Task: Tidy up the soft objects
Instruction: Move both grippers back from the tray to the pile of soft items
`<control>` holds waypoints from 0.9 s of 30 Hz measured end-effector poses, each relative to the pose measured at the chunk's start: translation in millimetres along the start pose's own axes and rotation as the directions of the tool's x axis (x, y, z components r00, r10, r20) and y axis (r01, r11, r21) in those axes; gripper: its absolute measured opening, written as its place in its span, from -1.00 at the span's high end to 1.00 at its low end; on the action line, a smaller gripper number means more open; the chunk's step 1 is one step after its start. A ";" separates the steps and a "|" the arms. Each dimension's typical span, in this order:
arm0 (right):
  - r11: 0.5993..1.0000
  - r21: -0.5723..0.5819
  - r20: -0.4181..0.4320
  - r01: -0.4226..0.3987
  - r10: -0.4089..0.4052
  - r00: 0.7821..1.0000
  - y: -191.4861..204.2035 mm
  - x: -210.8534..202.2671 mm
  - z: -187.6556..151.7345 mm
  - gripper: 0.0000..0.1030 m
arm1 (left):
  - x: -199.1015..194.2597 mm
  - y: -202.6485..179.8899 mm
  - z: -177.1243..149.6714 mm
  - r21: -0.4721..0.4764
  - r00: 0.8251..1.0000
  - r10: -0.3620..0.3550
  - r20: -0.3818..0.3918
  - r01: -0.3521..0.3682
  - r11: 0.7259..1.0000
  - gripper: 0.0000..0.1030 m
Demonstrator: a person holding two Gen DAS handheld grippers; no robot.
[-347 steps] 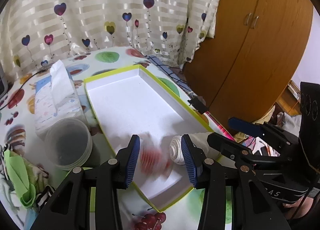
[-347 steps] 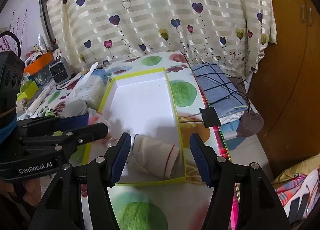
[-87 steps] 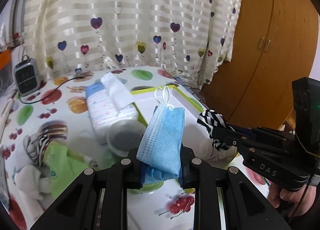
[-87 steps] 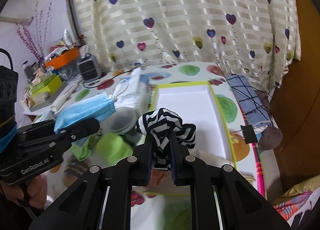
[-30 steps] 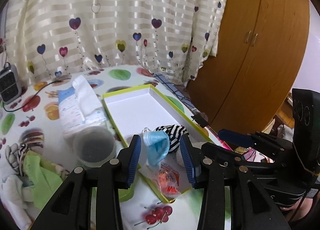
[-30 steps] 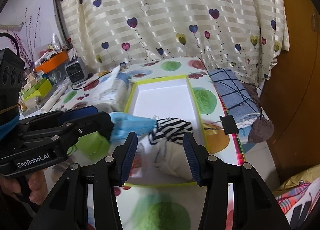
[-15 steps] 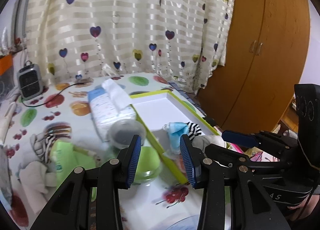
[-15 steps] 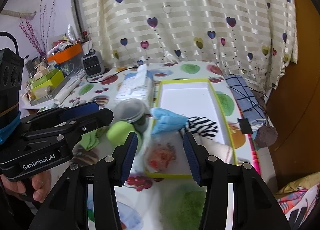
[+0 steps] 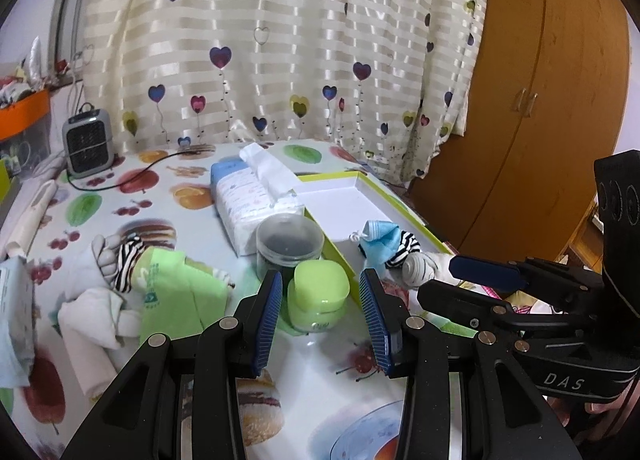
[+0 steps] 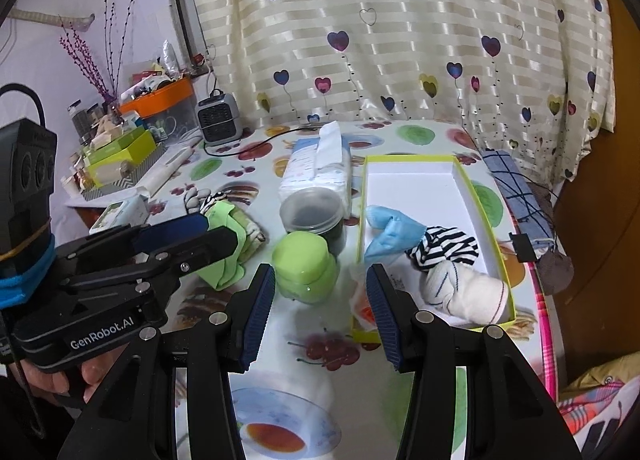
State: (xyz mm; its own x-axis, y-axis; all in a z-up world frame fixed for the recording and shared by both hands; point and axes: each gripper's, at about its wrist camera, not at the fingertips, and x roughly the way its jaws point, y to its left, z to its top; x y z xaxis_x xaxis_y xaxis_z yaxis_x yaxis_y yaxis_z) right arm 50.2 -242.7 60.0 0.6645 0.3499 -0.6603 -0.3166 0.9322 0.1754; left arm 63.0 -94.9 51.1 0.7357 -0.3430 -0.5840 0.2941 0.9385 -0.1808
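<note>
Soft objects, blue mask [image 10: 390,230] and striped sock [image 10: 448,250], lie gathered in the box [image 10: 478,200] at 2 o'clock; left gripper [image 9: 320,316] and right gripper [image 10: 320,310] hang spread, empty, likely free for the cloths [image 9: 120,284] at 9 o'clock

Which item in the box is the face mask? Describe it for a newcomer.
Start at the white box with the lime-green rim on the fruit-print tablecloth. Inside, toward its near half, the blue face mask lies crumpled beside a black-and-white striped sock and a cream rolled sock. It is the only plain light-blue piece there.
</note>
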 end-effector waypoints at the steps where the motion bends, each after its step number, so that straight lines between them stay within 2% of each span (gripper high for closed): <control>1: 1.000 -0.001 -0.002 -0.002 0.002 1.000 1.3 -0.1 -0.2 0.05 | -1.1 1.0 -1.1 -0.003 1.000 0.000 0.001 0.000 1.000 0.24; 14: 0.999 -0.024 -0.018 -0.031 0.031 0.999 18.2 6.1 1.3 0.05 | -7.1 22.2 -8.3 -0.050 1.000 0.029 -0.003 -0.029 0.998 0.24; 27: 0.993 -0.069 -0.060 -0.094 0.090 0.994 48.6 28.9 2.4 0.05 | -15.3 77.9 -24.1 -0.150 0.993 0.117 -0.029 -0.120 0.981 0.24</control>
State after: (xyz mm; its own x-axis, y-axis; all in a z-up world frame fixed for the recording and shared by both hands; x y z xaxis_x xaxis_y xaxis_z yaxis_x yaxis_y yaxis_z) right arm 55.7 -187.1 51.2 0.5915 0.4259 -0.6846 -0.4236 0.8866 0.1856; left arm 59.9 -15.6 26.9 0.7473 -0.2297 -0.6236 0.1087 0.9680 -0.2263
